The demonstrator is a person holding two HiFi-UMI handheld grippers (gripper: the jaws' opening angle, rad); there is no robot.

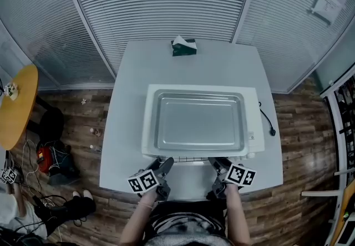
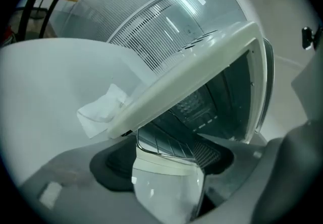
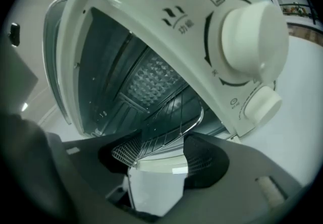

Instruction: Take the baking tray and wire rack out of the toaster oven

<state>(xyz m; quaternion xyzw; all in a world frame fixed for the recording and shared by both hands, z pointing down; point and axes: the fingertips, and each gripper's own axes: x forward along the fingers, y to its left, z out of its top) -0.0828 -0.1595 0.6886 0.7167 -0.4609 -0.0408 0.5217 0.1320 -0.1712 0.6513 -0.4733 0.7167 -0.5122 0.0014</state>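
Under the toaster oven (image 1: 252, 128), the white table (image 1: 125, 128) is carrying everything we are looking down on. The oven is sitting about mid-table with its front facing us, and its glass door (image 2: 166, 192) is hanging open below the mouth. On the oven's roof the baking tray (image 1: 199, 123) is lying flat, already out of the chamber and covering most of the top. The wire rack (image 1: 186, 159) is sitting low inside the oven, and only its front edge is poking out past the front rim.

We are holding the left gripper (image 1: 165, 166) at the oven's front left corner and the right gripper (image 1: 217, 165) at its front right corner, both pointing into the mouth. In the left gripper view the jaws are standing wide apart. The rack's front wire is crossing the gap between them, and we are not seeing the pads pressing on it. In the right gripper view the jaws are likewise gaping, with the rack's rounded front corner lying between them and nothing clamped.

Beside the mouth, on the oven's right-hand panel, white dial knobs (image 3: 255, 41) are jutting out. Behind the oven, near the table's far edge, a small green tissue pack (image 1: 183, 46) is resting
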